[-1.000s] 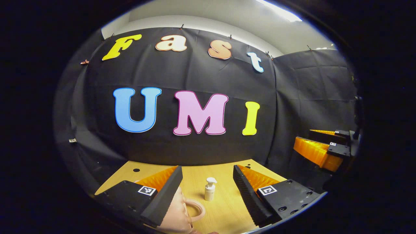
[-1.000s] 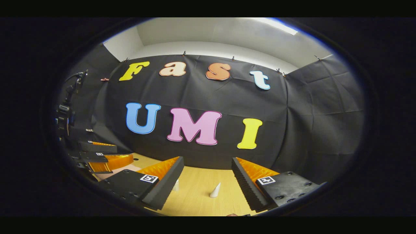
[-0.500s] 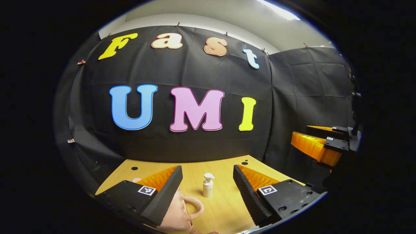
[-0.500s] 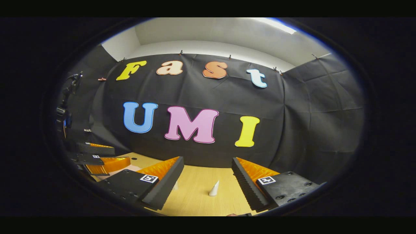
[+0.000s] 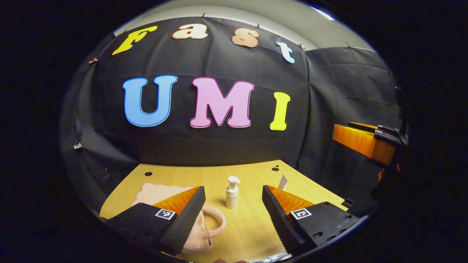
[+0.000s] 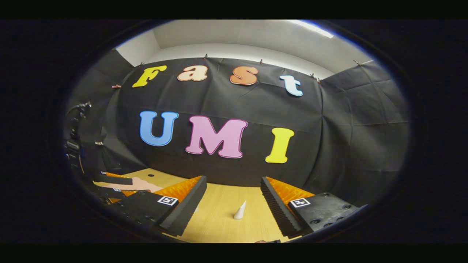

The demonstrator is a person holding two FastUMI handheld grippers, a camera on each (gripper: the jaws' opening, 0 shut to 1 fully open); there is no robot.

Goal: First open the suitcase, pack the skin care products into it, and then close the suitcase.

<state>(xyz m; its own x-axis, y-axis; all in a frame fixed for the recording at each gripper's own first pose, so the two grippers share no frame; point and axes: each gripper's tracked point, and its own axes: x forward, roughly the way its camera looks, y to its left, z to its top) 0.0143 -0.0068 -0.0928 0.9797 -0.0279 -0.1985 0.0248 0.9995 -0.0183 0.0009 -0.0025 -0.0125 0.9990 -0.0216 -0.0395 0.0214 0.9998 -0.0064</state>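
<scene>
A pink suitcase (image 5: pixel 157 190) lies shut on the wooden table (image 5: pixel 248 233), its loop handle (image 5: pixel 216 223) toward the middle. A white pump bottle (image 5: pixel 231 192) stands beyond the handle, and a white tube (image 5: pixel 282 181) stands farther right. My left gripper (image 5: pixel 234 213) hovers open above the suitcase's handle end, holding nothing. The right gripper (image 5: pixel 365 140) hangs at the far right, off the table. In the right gripper view my right gripper (image 6: pixel 234 208) is open and empty above the table, with the white tube (image 6: pixel 240 211) between its fingers farther off. The suitcase (image 6: pixel 137 183) and the left gripper (image 6: pixel 113 180) lie at the left.
The table (image 6: pixel 219 223) has small round holes near its back edge (image 5: pixel 148 174). Black cloth walls close the booth behind and on both sides. A small white item (image 6: pixel 197 209) peeks out by my right gripper's left finger.
The left gripper view has tipped downward, so more of the table and the suitcase show and the white tube has come into sight. The right gripper's view has barely shifted.
</scene>
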